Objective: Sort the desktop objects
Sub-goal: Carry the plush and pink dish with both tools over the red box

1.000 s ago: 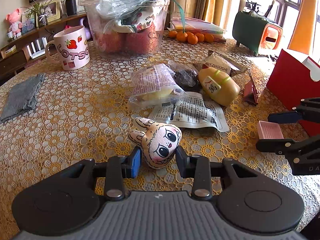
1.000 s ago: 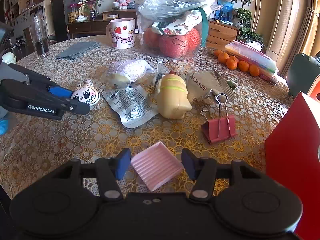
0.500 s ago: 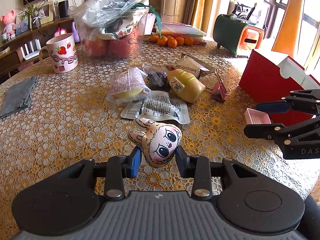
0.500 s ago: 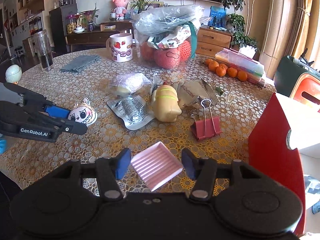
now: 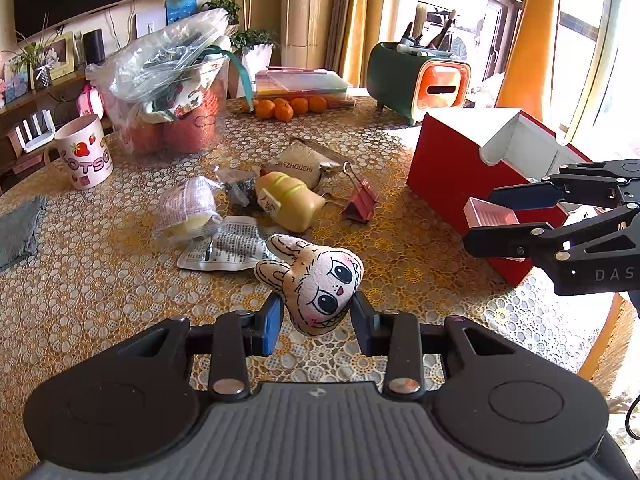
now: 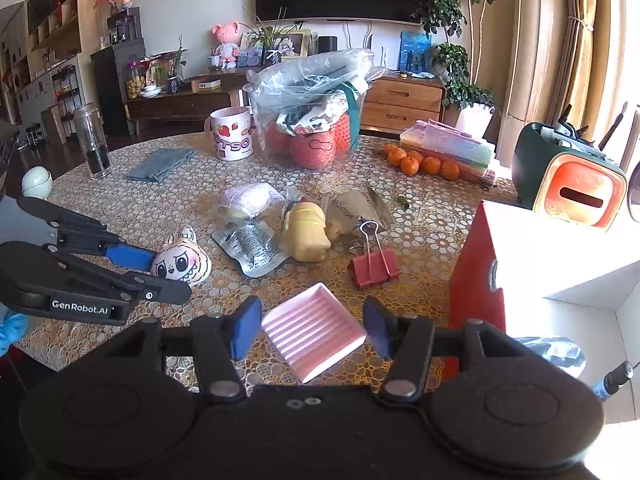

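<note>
I see the red box (image 5: 476, 184) ahead and to the right of my left gripper (image 5: 316, 316), its white-lined top open; what lies inside I cannot make out. The clear tub (image 6: 308, 120) far ahead holds red round things under plastic bags. Between me and it lie a red binder clip (image 6: 374, 266), a yellow squeeze toy (image 6: 306, 232) and foil packets (image 6: 252, 248). My left gripper pinches the plush rabbit head (image 5: 316, 284) clear of the table. My right gripper (image 6: 312, 330) clamps the pink ridged tray (image 6: 314, 336), raised beside the box.
</note>
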`<state>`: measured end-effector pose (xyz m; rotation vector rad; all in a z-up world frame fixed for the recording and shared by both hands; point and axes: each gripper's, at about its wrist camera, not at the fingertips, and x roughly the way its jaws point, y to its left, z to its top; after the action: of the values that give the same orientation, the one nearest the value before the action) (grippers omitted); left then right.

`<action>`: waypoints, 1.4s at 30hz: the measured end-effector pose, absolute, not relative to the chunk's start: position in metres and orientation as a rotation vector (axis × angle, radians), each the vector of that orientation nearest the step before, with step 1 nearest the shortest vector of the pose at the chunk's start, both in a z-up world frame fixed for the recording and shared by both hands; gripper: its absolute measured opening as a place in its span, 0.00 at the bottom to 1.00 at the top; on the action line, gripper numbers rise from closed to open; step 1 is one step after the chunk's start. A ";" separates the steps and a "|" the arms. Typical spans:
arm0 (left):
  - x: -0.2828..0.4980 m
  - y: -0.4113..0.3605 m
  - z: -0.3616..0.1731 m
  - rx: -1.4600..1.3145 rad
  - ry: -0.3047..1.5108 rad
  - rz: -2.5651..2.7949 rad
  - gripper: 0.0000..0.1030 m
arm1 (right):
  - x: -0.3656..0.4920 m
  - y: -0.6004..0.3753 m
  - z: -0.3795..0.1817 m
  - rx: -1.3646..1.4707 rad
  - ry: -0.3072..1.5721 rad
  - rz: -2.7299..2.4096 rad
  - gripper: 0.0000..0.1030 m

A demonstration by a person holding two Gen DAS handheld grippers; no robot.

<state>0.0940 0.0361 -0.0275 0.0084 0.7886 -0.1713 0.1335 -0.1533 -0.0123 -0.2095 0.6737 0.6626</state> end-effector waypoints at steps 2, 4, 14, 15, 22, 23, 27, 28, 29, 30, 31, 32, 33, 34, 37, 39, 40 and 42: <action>0.094 0.029 -0.022 -0.001 0.789 -0.184 0.34 | 0.131 -0.161 -0.006 -0.192 0.668 0.658 0.54; 0.095 0.020 -0.016 -0.006 0.786 -0.200 0.34 | 0.130 -0.169 -0.001 -0.176 0.662 0.652 0.54; 0.105 -0.028 0.007 0.035 0.755 -0.266 0.34 | 0.133 -0.209 0.024 -0.121 0.614 0.610 0.54; 0.107 -0.033 0.009 0.041 0.752 -0.271 0.34 | 0.135 -0.214 0.026 -0.118 0.609 0.606 0.54; 0.122 -0.062 0.014 0.075 0.747 -0.313 0.34 | 0.151 -0.242 0.031 -0.101 0.593 0.551 0.54; 0.125 -0.067 0.014 0.080 0.748 -0.318 0.34 | 0.154 -0.248 0.031 -0.095 0.595 0.541 0.54; 0.136 -0.086 0.014 0.101 0.755 -0.346 0.34 | 0.164 -0.267 0.029 -0.083 0.601 0.498 0.54; 0.139 -0.090 0.014 0.104 0.756 -0.353 0.34 | 0.167 -0.272 0.029 -0.082 0.603 0.485 0.54; 0.142 -0.096 0.014 0.108 0.758 -0.361 0.34 | 0.170 -0.277 0.027 -0.080 0.606 0.473 0.54; 0.146 -0.102 0.014 0.115 0.758 -0.372 0.34 | 0.173 -0.281 0.026 -0.076 0.610 0.462 0.54; 0.150 -0.108 0.014 0.122 0.759 -0.380 0.34 | 0.177 -0.287 0.025 -0.072 0.615 0.448 0.54; 0.154 -0.114 0.015 0.129 0.760 -0.387 0.34 | 0.179 -0.292 0.023 -0.068 0.619 0.437 0.54; 0.158 -0.120 0.015 0.137 0.762 -0.393 0.34 | 0.183 -0.296 0.022 -0.065 0.622 0.425 0.54; 0.162 -0.126 0.015 0.143 0.763 -0.398 0.34 | 0.187 -0.302 0.020 -0.061 0.626 0.411 0.54; 0.175 -0.142 0.015 0.161 0.770 -0.412 0.34 | 0.197 -0.318 0.014 -0.053 0.635 0.374 0.54; 0.186 -0.154 0.015 0.182 0.771 -0.425 0.34 | 0.204 -0.328 0.009 -0.046 0.645 0.352 0.54; 0.191 -0.160 0.015 0.188 0.773 -0.428 0.34 | 0.207 -0.332 0.006 -0.044 0.650 0.338 0.54; 0.202 -0.170 0.014 0.199 0.780 -0.435 0.34 | 0.213 -0.340 -0.001 -0.034 0.663 0.318 0.54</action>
<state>0.2016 -0.1695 0.0136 0.1994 0.7798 -0.4347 0.2134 -0.3400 -0.0013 -0.0340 0.6632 0.3183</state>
